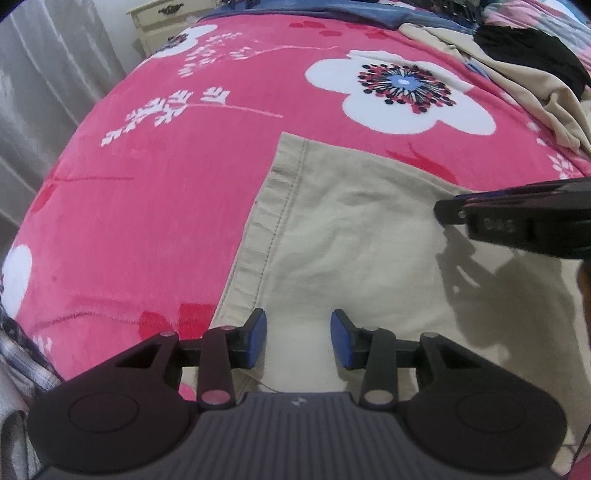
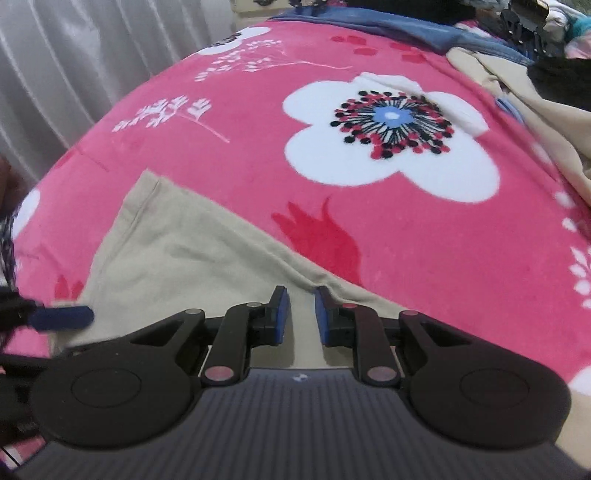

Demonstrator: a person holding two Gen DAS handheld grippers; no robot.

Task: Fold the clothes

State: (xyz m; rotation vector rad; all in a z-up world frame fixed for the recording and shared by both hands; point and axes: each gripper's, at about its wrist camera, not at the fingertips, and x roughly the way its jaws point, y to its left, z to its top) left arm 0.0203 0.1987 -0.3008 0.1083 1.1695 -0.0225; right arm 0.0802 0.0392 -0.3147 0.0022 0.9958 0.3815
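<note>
A beige garment with a stitched hem on its left edge lies flat on the pink floral blanket. Just above its near part, my left gripper is open, with only cloth showing under the gap between its blue pads. A black finger of my right gripper reaches in from the right over the same cloth. In the right wrist view, my right gripper hovers open with a narrow gap at the garment's right edge. A blue pad of the left gripper shows at the left.
A pile of clothes lies at the far right of the bed: a beige piece, a black one and denim. A grey curtain hangs at the left, and a cream dresser stands behind the bed.
</note>
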